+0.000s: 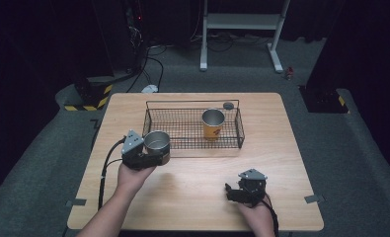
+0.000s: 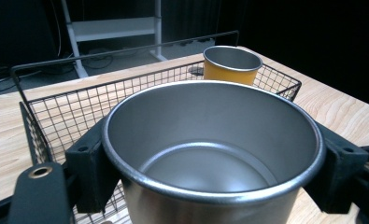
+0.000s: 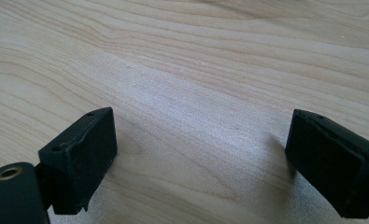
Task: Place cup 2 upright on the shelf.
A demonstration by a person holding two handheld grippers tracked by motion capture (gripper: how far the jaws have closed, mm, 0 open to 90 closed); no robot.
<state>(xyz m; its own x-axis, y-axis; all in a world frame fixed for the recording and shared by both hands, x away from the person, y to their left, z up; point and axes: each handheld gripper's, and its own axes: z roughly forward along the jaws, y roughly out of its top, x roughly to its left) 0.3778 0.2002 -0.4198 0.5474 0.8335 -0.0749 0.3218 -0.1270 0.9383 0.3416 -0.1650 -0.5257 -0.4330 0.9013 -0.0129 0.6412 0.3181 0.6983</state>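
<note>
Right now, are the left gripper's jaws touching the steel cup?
Touching. In the left gripper view, both jaws press the steel cup's sides; the left gripper holds it.

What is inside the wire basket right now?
One yellow cup stands upright inside the basket, toward its right end; its steel inside looks empty. The steel cup held in the left gripper hides part of the basket's near-left floor.

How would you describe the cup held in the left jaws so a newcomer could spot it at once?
Start at the wire basket on the wooden table. Just outside the basket's near left corner, the left gripper grips a metal cup by its sides. Unlike the cup with the yellow label, which stands inside the basket, this one is outside it and shows bare silver metal.
</note>
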